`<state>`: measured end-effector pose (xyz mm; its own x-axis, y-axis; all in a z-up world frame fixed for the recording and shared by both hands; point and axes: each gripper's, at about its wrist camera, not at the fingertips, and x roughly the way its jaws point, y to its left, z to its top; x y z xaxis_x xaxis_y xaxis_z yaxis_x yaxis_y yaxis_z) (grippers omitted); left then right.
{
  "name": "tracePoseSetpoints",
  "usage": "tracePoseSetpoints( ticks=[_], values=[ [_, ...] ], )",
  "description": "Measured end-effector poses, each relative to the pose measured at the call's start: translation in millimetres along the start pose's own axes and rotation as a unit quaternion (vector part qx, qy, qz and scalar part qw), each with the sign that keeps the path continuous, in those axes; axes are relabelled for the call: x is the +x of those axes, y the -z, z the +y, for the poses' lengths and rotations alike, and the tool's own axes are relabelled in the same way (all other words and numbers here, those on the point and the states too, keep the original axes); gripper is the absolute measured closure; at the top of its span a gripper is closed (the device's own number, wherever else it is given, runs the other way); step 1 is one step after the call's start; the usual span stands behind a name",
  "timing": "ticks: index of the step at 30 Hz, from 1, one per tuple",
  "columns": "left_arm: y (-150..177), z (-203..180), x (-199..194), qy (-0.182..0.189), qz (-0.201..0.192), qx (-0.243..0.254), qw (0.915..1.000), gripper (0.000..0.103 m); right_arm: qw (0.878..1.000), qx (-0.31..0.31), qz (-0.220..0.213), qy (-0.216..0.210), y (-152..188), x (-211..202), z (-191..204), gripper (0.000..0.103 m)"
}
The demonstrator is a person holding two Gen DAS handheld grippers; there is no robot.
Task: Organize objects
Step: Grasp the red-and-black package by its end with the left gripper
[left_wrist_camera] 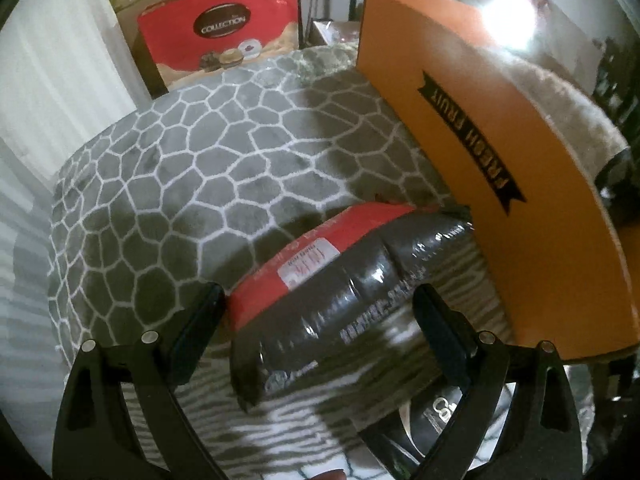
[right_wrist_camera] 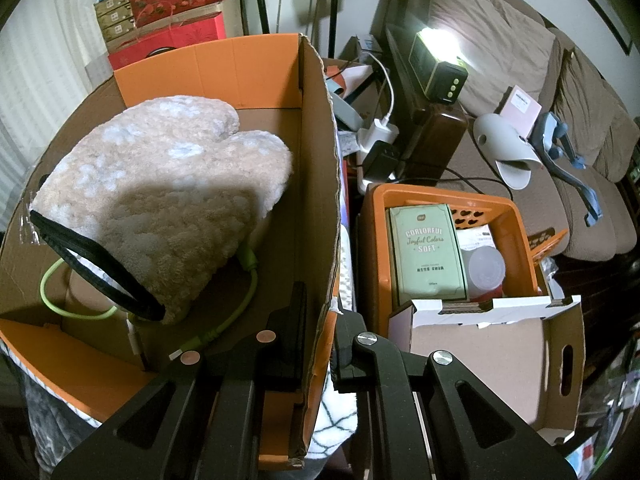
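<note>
Between the spread jaws of the left gripper lies a plastic-wrapped packet, dark grey with a red end and a white label. It rests on grey bedding printed with a white web pattern. The jaws stand wide open on either side of the packet; whether either pad touches it I cannot tell. Just right of the packet stands the orange outer wall of a cardboard box, marked FRESH FRUIT on a black ribbon. Beyond the bedding a red bag reading COLLECTION stands against the far wall.

From the right wrist view, the right gripper is clamped on the upright side wall of that cardboard box, one finger inside the box and one outside, the jaws closed down on the cardboard. Inside the box lies a fluffy beige mitt with a black-trimmed opening, over a green cable on the box floor. Right of the box is an orange plastic basket holding a pale green carton and a lidded plastic tub. Near the basket's front sits a shallow cardboard tray. A brown sofa runs behind, with a grey slipper on its seat.
</note>
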<state>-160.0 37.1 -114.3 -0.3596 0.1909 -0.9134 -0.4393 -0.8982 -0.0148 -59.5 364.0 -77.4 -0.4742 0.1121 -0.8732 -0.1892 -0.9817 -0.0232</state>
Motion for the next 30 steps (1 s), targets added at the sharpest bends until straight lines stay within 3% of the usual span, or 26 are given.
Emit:
tracePoseSetpoints(
  ticks=[6,8,10,12,30],
  values=[
    [-4,-5,4,-0.016,-0.015,-0.001,0.9998,0.016,1.0,0.0,0.0,0.0,0,0,0,0.094],
    [-6,-6,4,-0.017,-0.022,-0.002,0.9996,0.025,1.0,0.0,0.0,0.0,0,0,0,0.094],
    [-9,-4,3,-0.017,-0.026,-0.009,0.9995,0.058,1.0,0.0,0.0,0.0,0,0,0,0.094],
    [-11,1,-1,-0.007,-0.031,-0.022,0.9993,0.065,1.0,0.0,0.0,0.0,0,0,0,0.094],
    [-18,18,-46,0.054,-0.1,-0.073,0.9908,0.076,1.0,0.0,0.0,0.0,0,0,0,0.094]
  ],
)
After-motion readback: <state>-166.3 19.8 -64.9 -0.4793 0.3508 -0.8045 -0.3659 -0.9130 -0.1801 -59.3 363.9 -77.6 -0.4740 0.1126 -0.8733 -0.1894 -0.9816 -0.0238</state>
